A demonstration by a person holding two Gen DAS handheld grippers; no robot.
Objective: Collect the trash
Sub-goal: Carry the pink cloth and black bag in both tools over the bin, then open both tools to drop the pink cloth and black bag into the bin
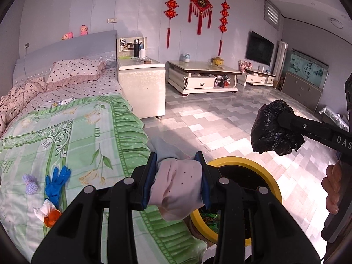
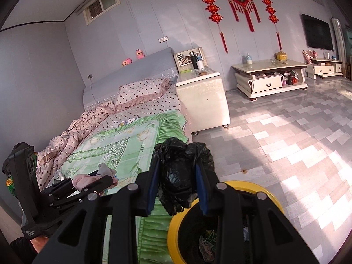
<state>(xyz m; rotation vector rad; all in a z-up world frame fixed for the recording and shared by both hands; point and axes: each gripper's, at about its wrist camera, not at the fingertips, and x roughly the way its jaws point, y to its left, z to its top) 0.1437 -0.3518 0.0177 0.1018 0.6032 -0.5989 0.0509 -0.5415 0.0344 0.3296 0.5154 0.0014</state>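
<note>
lying on green quilt [image 1: 72, 132], blue glove [image 1: 56, 181], purple knit [image 1: 30, 181], tissue [image 1: 44, 211]

A bed [image 1: 66, 118] with a green floral quilt [image 1: 92, 132] and a polka-dot pillow [image 1: 77, 69] fills the left side — two pink plush toys [image 1: 76, 33] sit on its grey headboard [image 1: 66, 46]. Beyond it stand a cream nightstand [image 1: 142, 83] and a low cream counter [image 1: 203, 78]. Red knot ornaments [image 1: 200, 11] hang above — a television [image 1: 259, 48] is mounted farther right.
</note>
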